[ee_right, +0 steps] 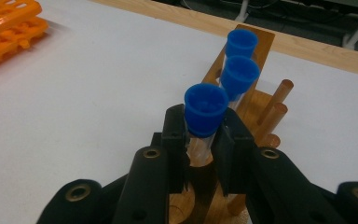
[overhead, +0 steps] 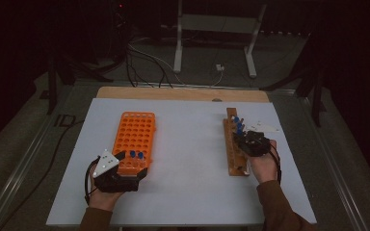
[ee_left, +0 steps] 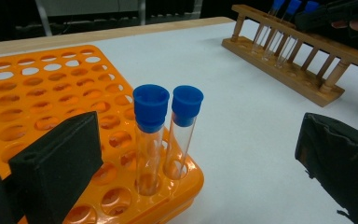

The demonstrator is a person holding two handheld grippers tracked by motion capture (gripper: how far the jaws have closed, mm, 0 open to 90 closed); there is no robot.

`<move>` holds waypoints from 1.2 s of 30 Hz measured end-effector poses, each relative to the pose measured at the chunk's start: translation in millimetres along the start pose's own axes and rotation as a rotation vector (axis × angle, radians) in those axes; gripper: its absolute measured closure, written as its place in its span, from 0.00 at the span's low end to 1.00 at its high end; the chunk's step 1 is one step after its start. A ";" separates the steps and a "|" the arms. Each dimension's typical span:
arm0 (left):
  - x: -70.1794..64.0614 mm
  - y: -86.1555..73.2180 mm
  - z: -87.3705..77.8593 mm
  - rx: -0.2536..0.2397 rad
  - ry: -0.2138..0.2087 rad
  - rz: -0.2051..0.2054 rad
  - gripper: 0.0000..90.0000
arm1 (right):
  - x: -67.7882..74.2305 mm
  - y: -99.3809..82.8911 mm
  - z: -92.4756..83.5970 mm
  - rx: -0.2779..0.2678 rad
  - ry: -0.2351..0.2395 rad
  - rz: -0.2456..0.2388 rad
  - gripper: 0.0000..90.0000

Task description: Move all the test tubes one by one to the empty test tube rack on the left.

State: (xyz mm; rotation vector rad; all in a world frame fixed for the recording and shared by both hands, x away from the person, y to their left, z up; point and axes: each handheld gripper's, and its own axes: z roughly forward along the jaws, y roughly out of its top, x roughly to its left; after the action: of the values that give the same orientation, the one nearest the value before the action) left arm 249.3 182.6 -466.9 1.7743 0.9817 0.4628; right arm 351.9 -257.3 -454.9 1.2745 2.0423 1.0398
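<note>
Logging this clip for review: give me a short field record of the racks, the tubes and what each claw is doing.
orange rack: left on the table, two blue-capped tubes upright at its near corner
wooden rack: right on the table, three capped tubes standing in it
left claw: open, jaws either side of the orange rack's corner, touching no tube
right claw: shut on nearest tube, just under its cap

The orange rack [ee_left: 51, 98] is shiny plastic. Beside it on the smooth white counter [overhead: 188, 159], the wooden rack [ee_right: 256, 107] looks matt, holding clear glass tubes [ee_right: 200, 140] with blue plastic caps [ee_right: 206, 108].
</note>
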 end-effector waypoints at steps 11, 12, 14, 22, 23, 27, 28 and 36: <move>0.1 -0.4 0.7 0.005 -0.004 0.000 0.01 | -1.8 1.3 -3.5 -0.012 0.007 0.021 0.86; 0.1 -0.5 0.9 0.006 -0.005 0.001 0.01 | -2.4 1.7 -4.9 -0.017 0.010 0.028 0.86; -0.2 -0.5 1.2 0.008 -0.006 0.003 0.01 | -3.2 2.8 -7.4 -0.021 0.012 0.029 0.86; -0.2 -0.5 1.0 0.007 -0.003 -0.001 0.01 | -4.0 10.6 -17.3 -0.044 0.031 0.030 0.86; -0.3 -0.5 0.9 0.007 -0.004 0.000 0.01 | -3.9 11.8 -18.7 -0.047 0.030 0.029 0.86; -0.4 -0.3 0.8 0.009 -0.004 0.003 0.01 | -4.0 17.0 -24.7 -0.057 0.033 0.025 0.86; -0.4 -0.2 0.7 0.008 -0.004 0.003 0.01 | -4.1 18.4 -26.3 -0.061 0.034 0.023 0.86; -1.1 -0.2 1.6 0.012 -0.006 0.003 0.01 | -3.8 28.4 -39.1 -0.093 0.046 0.013 0.86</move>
State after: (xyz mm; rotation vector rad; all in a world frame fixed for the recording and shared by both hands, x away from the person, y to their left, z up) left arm 249.7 180.8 -467.6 1.7870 0.9792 0.4545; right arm 338.9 -266.3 -409.2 1.2284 1.9965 1.1661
